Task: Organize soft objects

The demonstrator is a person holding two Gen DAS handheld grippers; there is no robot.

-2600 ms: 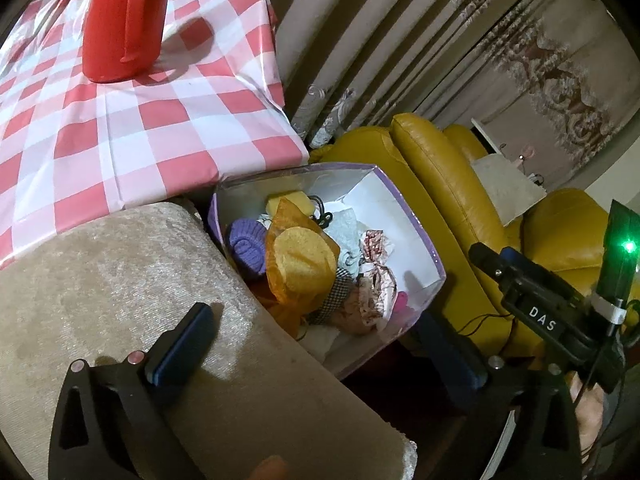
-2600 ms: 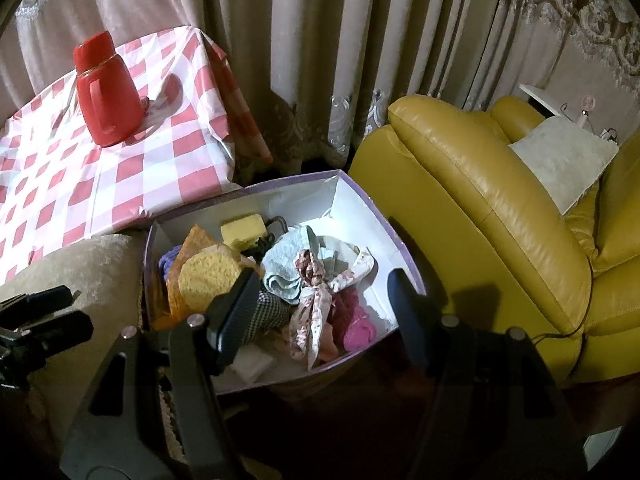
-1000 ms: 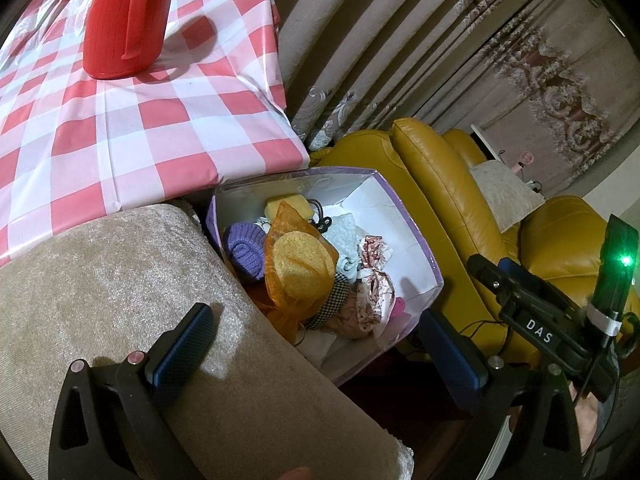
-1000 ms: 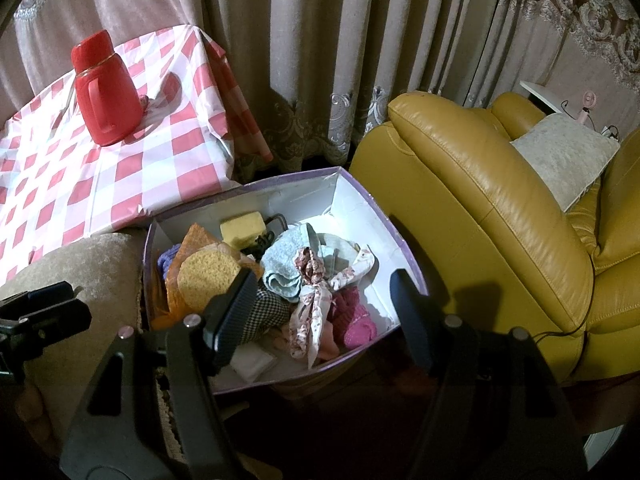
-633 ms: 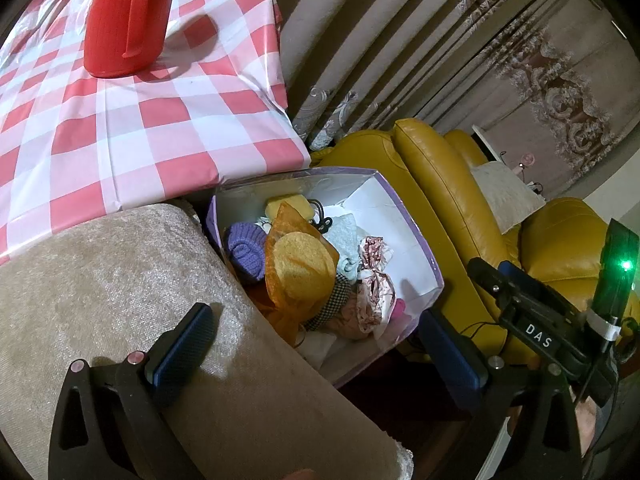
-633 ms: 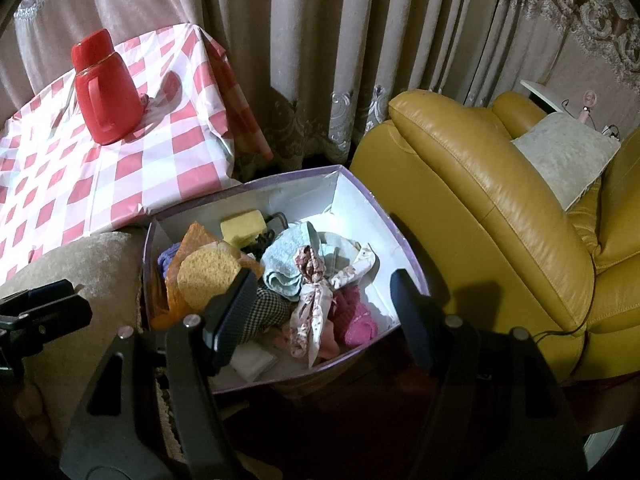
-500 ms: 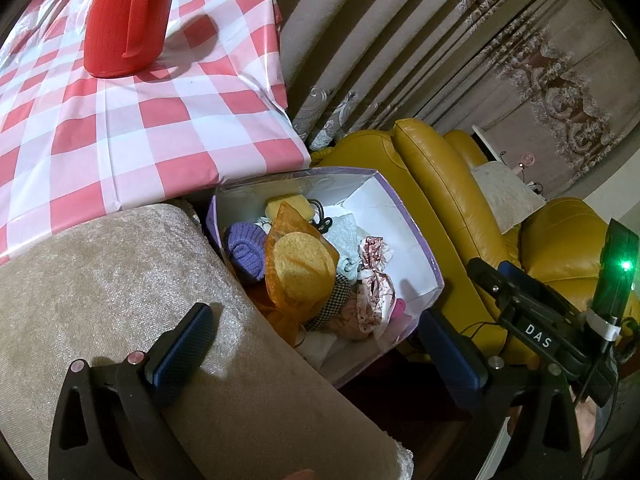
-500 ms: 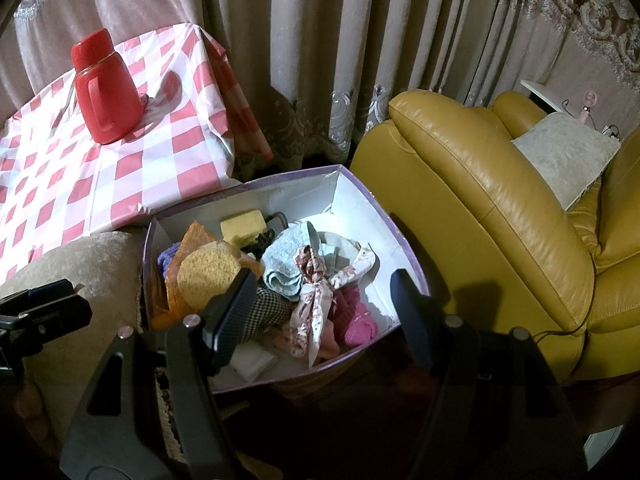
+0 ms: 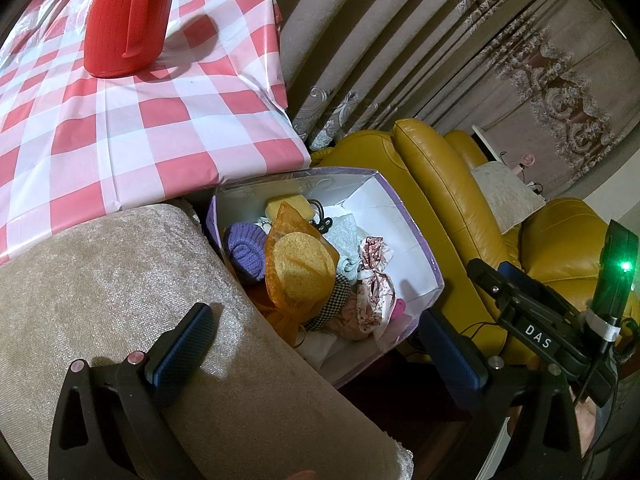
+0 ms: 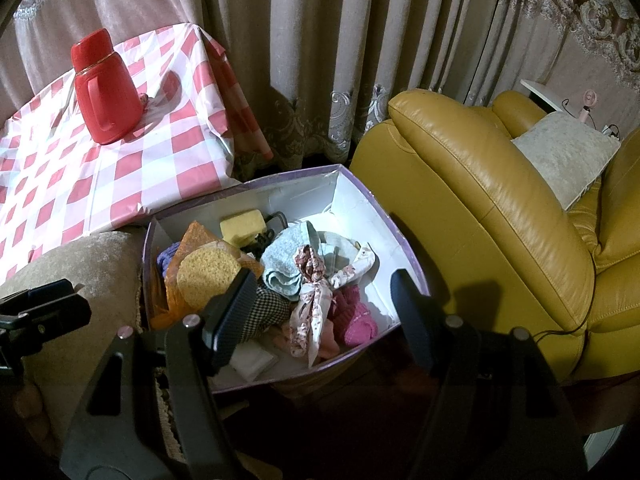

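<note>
A purple-edged white box [image 10: 352,196] [image 9: 416,240] holds several soft things: a round yellow sponge [image 10: 206,274] [image 9: 306,264], a yellow block sponge [image 10: 242,226], a purple knit piece [image 9: 244,252], a light blue cloth [image 10: 286,258], a floral cloth [image 10: 316,300] and a pink knit piece [image 10: 356,320]. My right gripper [image 10: 320,308] is open and empty, just above the box's near side. My left gripper [image 9: 316,344] is open and empty, over the beige cushion edge [image 9: 100,280] and the box's near side.
A table with a red-checked cloth [image 9: 140,120] [image 10: 120,168] carries a red jug [image 9: 124,20] [image 10: 104,88]. A yellow leather armchair [image 10: 500,220] [image 9: 440,184] with a pale cushion [image 10: 560,156] stands right of the box. Curtains hang behind.
Almost nothing: both grippers stay open and hover in place, with only slight camera drift.
</note>
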